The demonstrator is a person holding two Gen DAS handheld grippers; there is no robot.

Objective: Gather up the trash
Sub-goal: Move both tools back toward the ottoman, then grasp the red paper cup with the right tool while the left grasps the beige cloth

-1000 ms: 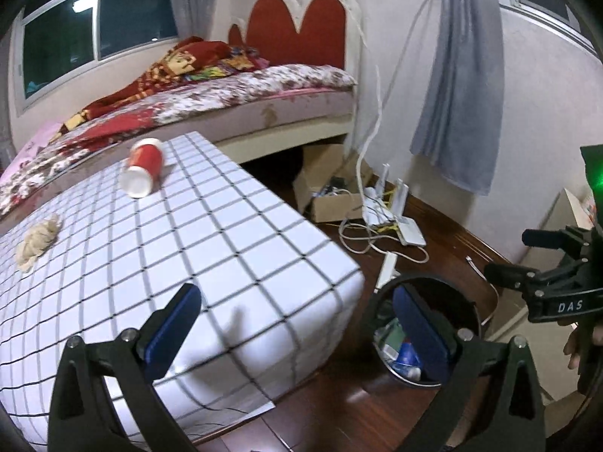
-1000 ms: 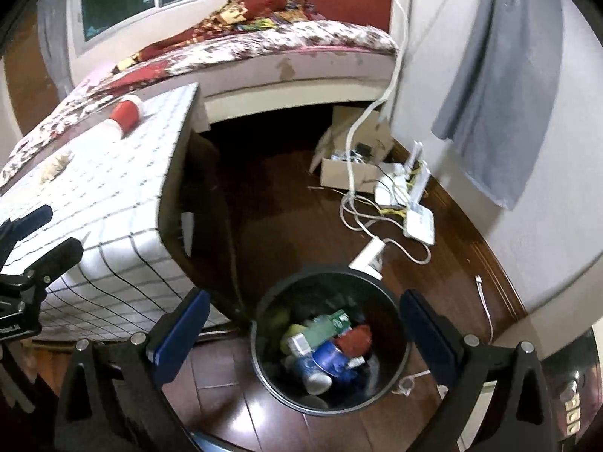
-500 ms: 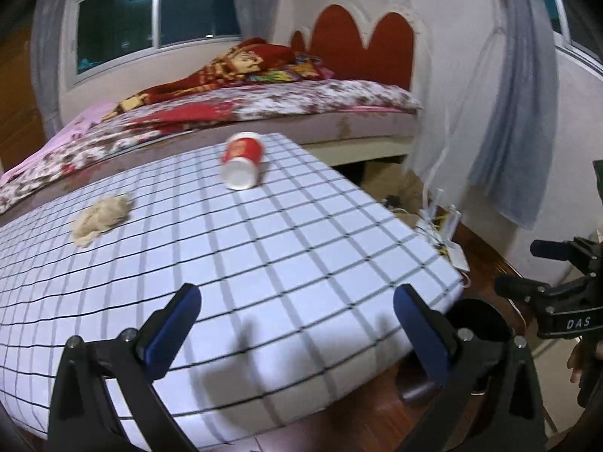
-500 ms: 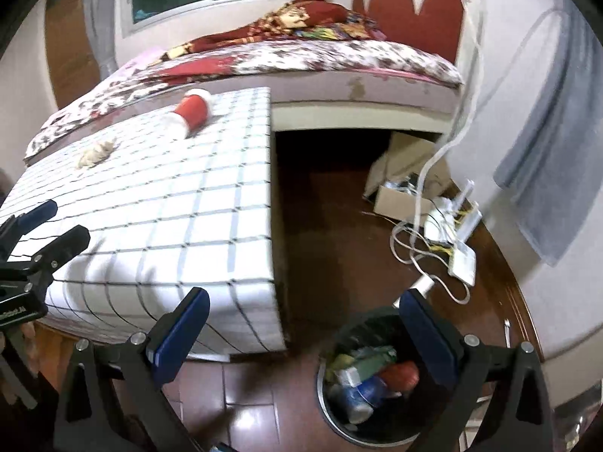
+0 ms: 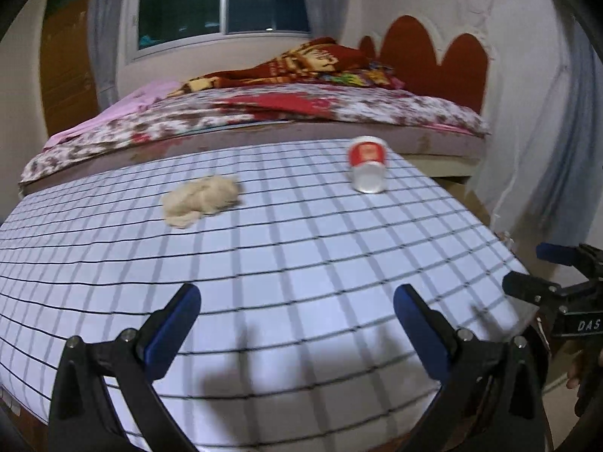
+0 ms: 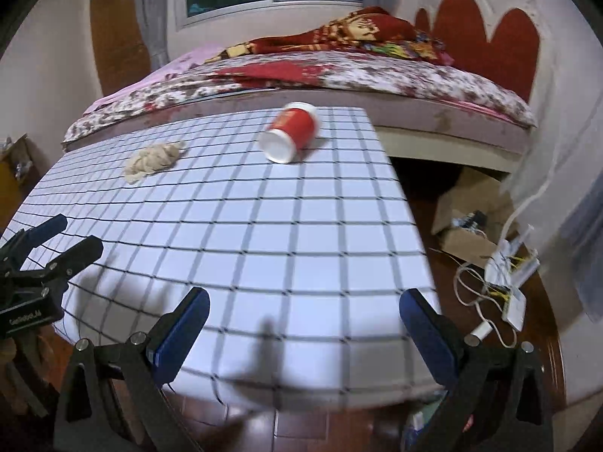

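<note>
Red cup (image 6: 290, 136) lies tipped on the table (image 6: 301, 226), far beyond both grippers' spread, empty fingers (image 6: 181, 333).

The left gripper (image 5: 296, 329) gapes empty above the checked table (image 5: 301, 248); beyond its jaws lie a red cup (image 5: 367, 164) and a beige wad (image 5: 201, 200).

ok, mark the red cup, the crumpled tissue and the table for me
red cup (image 6: 296, 128), right wrist view, on its red side wall.
crumpled tissue (image 5: 201, 199), left wrist view, on the middle of the wad.
table (image 5: 301, 263), left wrist view, on a bare patch of the checked top.
</note>
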